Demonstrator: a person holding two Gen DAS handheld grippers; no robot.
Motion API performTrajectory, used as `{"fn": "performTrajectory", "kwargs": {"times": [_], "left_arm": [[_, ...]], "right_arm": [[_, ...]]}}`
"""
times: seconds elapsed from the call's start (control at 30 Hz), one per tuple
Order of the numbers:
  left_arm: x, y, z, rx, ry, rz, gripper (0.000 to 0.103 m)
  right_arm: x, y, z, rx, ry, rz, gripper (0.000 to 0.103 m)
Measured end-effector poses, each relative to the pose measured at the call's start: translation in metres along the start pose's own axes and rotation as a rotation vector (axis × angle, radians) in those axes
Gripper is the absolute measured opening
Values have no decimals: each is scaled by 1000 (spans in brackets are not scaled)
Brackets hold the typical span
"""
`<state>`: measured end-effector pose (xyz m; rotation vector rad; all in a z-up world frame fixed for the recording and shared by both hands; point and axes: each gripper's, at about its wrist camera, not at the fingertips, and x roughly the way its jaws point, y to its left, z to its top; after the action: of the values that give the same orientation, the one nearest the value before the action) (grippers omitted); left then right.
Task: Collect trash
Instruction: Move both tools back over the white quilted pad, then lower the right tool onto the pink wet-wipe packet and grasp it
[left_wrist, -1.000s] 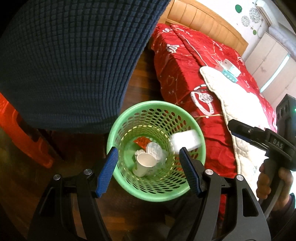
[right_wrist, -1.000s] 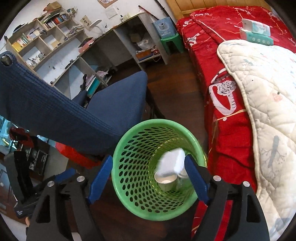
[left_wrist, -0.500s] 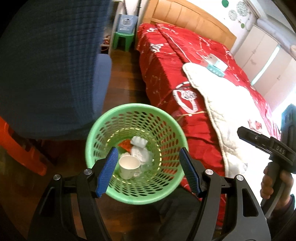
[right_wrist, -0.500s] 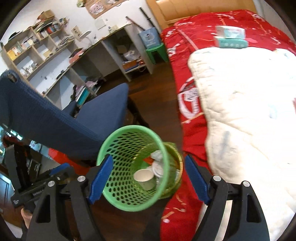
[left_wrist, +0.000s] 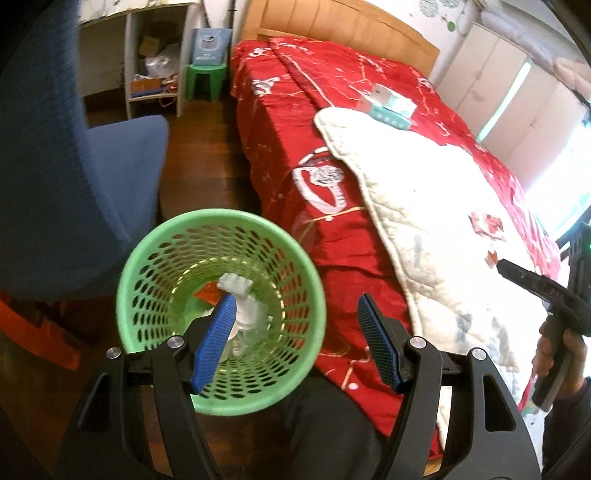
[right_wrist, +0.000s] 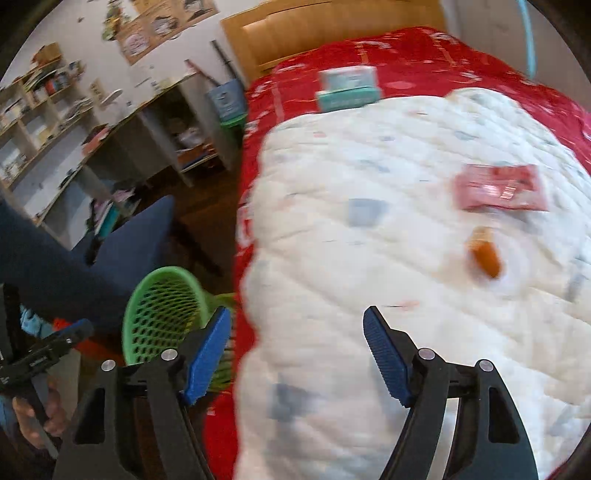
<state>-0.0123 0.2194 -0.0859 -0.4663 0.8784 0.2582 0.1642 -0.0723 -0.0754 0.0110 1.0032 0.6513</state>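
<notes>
The green mesh basket (left_wrist: 155, 280) stands on the floor beside the bed, with crumpled white paper (left_wrist: 240, 288) and a red wrapper (left_wrist: 208, 293) inside. My left gripper (left_wrist: 295, 301) hovers above the basket's right rim, open with nothing between its fingers. My right gripper (right_wrist: 295, 314) hangs over the white quilt (right_wrist: 369, 221); its jaws are closing with nothing between them. A red wrapper (right_wrist: 498, 186) and a small orange scrap (right_wrist: 485, 254) lie on the quilt ahead and to the right of it. The basket (right_wrist: 162, 306) shows at the lower left of the right wrist view.
A blue office chair (left_wrist: 92, 177) crowds the basket's left side. The bed with its red cover (left_wrist: 295, 129) fills the right, with a teal tissue box (right_wrist: 347, 88) near the headboard. A green stool (left_wrist: 205, 79) and open shelves stand by the far wall.
A white wad that hung at the right gripper's fingertips over the basket now lies inside. The right gripper has swung from the basket to over the quilt. The left gripper has shifted right.
</notes>
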Motion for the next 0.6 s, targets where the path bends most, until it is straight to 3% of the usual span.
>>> {"fn": "performTrajectory", "kwargs": {"times": [0.37,0.6], "left_arm": [[21,-40,9,57,32,-24,68],[40,-59,16,76,54,-24,68]], "right_arm": [[-37,-110,36,141,-80,-129,66],[-34,-167,72,179,-81,-198,65]]}}
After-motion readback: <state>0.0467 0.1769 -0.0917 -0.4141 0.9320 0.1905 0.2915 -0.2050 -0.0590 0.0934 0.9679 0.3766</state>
